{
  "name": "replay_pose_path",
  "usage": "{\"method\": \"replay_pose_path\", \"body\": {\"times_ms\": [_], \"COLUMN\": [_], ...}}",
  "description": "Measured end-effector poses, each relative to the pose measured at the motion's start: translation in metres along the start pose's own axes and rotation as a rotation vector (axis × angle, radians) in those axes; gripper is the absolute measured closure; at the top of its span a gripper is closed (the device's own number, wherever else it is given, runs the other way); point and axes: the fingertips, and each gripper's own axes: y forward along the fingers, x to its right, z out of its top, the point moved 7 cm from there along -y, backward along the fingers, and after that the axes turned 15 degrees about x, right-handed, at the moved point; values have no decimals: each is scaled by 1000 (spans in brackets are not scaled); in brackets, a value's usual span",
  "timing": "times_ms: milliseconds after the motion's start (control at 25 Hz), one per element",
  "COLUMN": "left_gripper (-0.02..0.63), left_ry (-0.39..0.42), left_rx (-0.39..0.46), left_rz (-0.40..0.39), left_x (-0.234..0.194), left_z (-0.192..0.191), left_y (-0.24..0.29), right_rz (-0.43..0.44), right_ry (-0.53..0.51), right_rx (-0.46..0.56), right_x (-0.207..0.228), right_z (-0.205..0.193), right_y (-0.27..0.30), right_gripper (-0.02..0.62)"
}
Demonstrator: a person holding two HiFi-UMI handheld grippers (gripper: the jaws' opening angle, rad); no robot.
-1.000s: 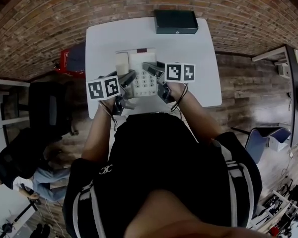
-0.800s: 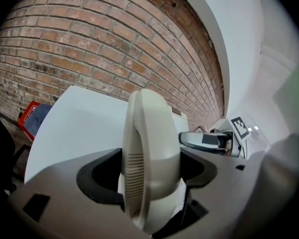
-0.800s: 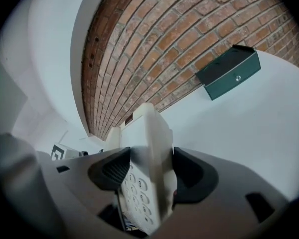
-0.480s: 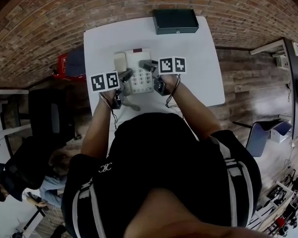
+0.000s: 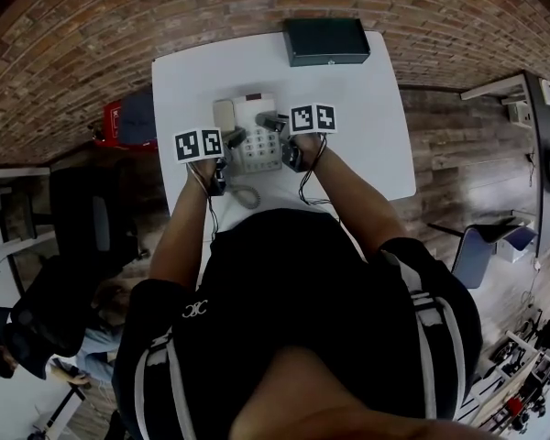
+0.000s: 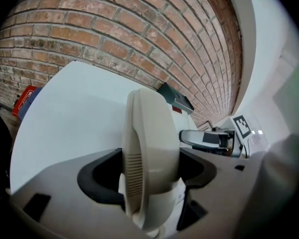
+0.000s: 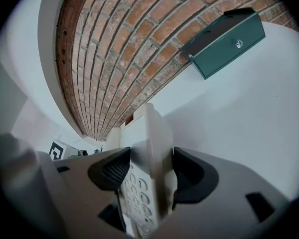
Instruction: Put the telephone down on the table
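A cream desk telephone (image 5: 253,128) with a keypad sits over the middle of the white table (image 5: 357,117), held from both sides. My left gripper (image 5: 233,137) is shut on its left side, where the handset (image 6: 149,156) fills the space between the jaws. My right gripper (image 5: 272,123) is shut on the phone's right edge (image 7: 152,168), next to the number keys (image 7: 137,188). The coiled cord (image 5: 245,195) trails toward the near table edge. Whether the phone's base touches the tabletop I cannot tell.
A dark green box (image 5: 326,39) (image 7: 224,41) lies at the table's far edge against the brick wall. A red case (image 5: 110,122) (image 6: 25,98) sits on the floor left of the table. A black chair (image 5: 87,223) stands at the left.
Both grippers have carried the telephone farther from the person, toward the middle of the table, and it looks lower and smaller in the head view than a second ago.
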Motion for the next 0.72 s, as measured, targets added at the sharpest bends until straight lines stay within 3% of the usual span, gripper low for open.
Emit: {"method": "replay_pose_path", "body": {"times_ms": [440, 720], "left_gripper": [277, 277], "left_ry": [-16, -26], "left_rx": [-24, -38], "left_rz": [17, 30], "left_x": [-12, -15], "left_z": [-8, -11], "left_y": [17, 26], "right_rz": [-2, -25], "right_ry": [-29, 18], "right_rx": [-26, -15], "right_x": [16, 28], "right_z": [-3, -9], "right_y": [15, 18], "right_gripper": [362, 362]}}
